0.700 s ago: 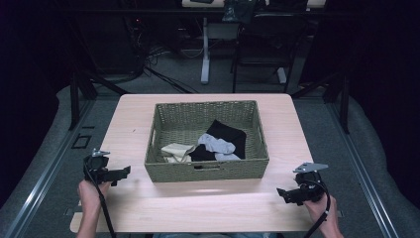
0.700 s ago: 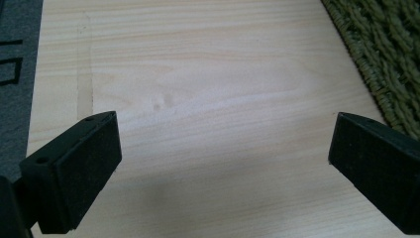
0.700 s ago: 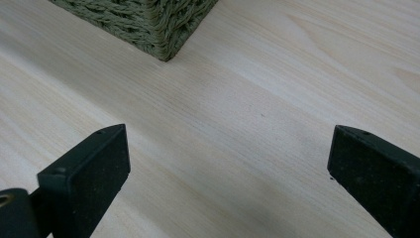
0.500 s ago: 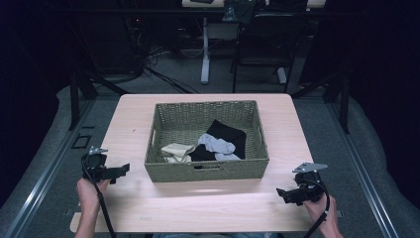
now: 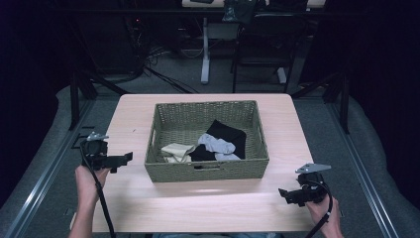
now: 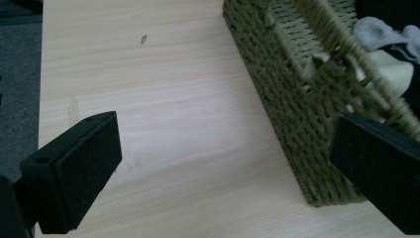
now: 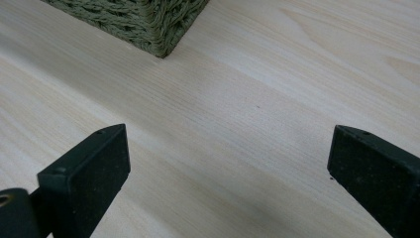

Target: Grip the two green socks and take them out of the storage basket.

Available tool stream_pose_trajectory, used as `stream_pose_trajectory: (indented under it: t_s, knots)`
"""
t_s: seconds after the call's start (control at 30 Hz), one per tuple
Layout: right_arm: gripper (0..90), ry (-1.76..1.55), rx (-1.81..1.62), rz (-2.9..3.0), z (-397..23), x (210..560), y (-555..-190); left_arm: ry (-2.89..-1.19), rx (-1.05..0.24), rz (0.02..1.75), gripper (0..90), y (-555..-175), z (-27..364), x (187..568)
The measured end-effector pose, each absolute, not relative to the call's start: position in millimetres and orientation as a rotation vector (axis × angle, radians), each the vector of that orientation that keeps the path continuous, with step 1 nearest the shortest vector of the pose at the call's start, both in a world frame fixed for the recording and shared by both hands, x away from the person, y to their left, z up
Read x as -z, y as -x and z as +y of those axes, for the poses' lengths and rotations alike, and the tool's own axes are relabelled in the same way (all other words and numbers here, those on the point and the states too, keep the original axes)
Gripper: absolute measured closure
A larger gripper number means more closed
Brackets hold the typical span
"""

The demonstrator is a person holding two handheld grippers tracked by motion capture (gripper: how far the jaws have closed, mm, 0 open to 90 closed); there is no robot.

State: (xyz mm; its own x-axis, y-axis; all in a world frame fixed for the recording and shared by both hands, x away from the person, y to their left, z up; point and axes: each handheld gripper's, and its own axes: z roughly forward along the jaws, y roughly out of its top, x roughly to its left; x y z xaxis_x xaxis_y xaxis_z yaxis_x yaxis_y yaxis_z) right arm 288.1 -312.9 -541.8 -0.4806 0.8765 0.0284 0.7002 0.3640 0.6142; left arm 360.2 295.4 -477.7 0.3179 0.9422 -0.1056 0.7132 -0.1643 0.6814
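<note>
A green woven basket (image 5: 205,171) stands in the middle of a light wooden table (image 5: 198,208). Inside lie a cream sock (image 5: 177,150), a grey sock (image 5: 216,144) and black clothing (image 5: 229,133). My left gripper (image 5: 123,158) hovers left of the basket, open, nothing between its jaws. In the left gripper view the left gripper (image 6: 223,163) frames bare wood, with the basket's corner (image 6: 292,99) by one jaw and the grey sock (image 6: 381,32) beyond. My right gripper (image 5: 286,194) sits at the front right, open and empty. The right gripper (image 7: 225,163) points toward the basket's corner (image 7: 148,20).
The table ends close in front of both hands. Dark floor, a metal rail (image 5: 44,168) at the left and desk legs with cables (image 5: 205,54) lie behind the table. Bare wood runs along the basket's front and both sides.
The left gripper has edged slightly farther up the table beside the basket. The right gripper and the basket have stayed where they were.
</note>
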Motion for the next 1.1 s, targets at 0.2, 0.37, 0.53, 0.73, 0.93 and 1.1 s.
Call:
stream_pose_trajectory:
  t_s: [0.2, 0.37, 0.53, 0.73, 0.93, 1.1]
  knots:
    - [2.3, -1.393, -0.822, 2.305, -314.1, 539.7, -286.9, -2.000, -0.463, 1.393, 0.0, -370.6, 276.6, 454.2]
    - [2.3, -1.395, -0.830, 2.298, -314.6, 539.0, -286.6, -2.038, -0.479, 1.337, 0.1, -380.2, 259.0, 438.4]
    - [2.3, -1.394, -0.827, 2.300, -315.1, 539.2, -287.1, -2.091, -0.487, 1.288, 0.1, -391.9, 239.3, 428.0]
    - [2.2, -1.389, -0.827, 2.299, -315.4, 539.4, -287.3, -2.140, -0.488, 1.246, 0.1, -404.3, 219.1, 421.6]
    - [2.2, -1.384, -0.829, 2.304, -315.1, 539.3, -287.2, -2.216, -0.447, 1.201, 0.2, -421.4, 192.6, 418.7]
    - [2.2, -1.384, -0.837, 2.306, -314.6, 539.6, -287.4, -2.267, -0.414, 1.178, 0.2, -429.7, 177.7, 423.0]
